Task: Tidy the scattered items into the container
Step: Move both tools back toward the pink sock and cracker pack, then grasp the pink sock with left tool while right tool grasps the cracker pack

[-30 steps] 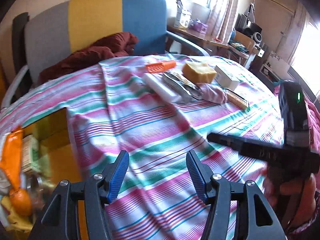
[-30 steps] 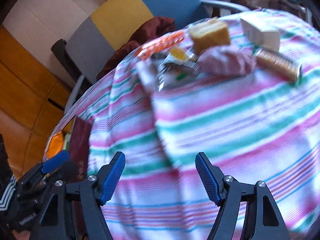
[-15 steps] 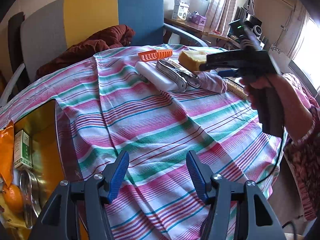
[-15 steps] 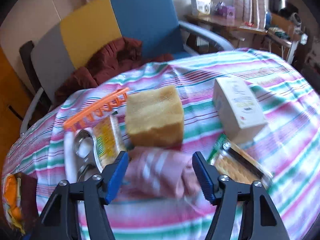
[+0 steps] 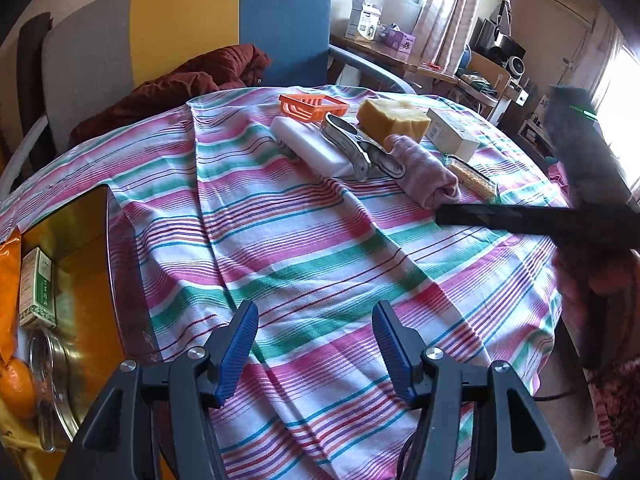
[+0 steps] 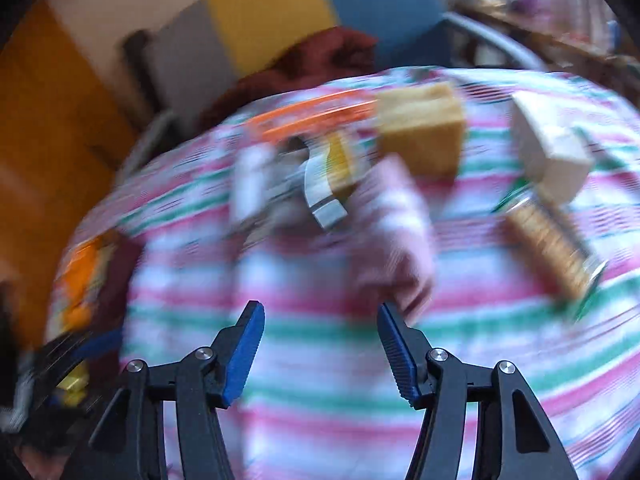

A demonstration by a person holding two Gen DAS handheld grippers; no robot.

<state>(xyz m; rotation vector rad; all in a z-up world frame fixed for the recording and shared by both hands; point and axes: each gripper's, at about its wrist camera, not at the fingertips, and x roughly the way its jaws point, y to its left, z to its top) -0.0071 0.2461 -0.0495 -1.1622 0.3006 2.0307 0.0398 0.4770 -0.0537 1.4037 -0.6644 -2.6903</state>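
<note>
Scattered on the striped tablecloth at the far side lie an orange soap tray point(image 5: 313, 107), a white bar point(image 5: 312, 146), a silvery packet point(image 5: 352, 144), a yellow sponge point(image 5: 392, 120), a white box point(image 5: 452, 134), a rolled pink cloth point(image 5: 424, 174) and a cracker pack point(image 5: 474, 180). The yellow container point(image 5: 80, 240) stands at the left. My left gripper point(image 5: 316, 348) hovers open over bare cloth. My right gripper point(image 6: 320, 348) is closing with nothing between its jaws. The pink cloth point(image 6: 392, 232) lies just beyond its right finger. The right wrist view is blurred.
Inside the container are a green box point(image 5: 37, 288), an orange point(image 5: 16, 388), a glass dish point(image 5: 52, 384) and an orange packet point(image 5: 8, 288). A chair point(image 5: 192, 28) with a dark red garment point(image 5: 192, 80) stands behind the table. A cluttered desk point(image 5: 400, 60) lies at the back right.
My right gripper swung out over the sponge, then drew back and dropped to the right, with the pink cloth now ahead; its jaws narrowed. The left gripper stayed put.
</note>
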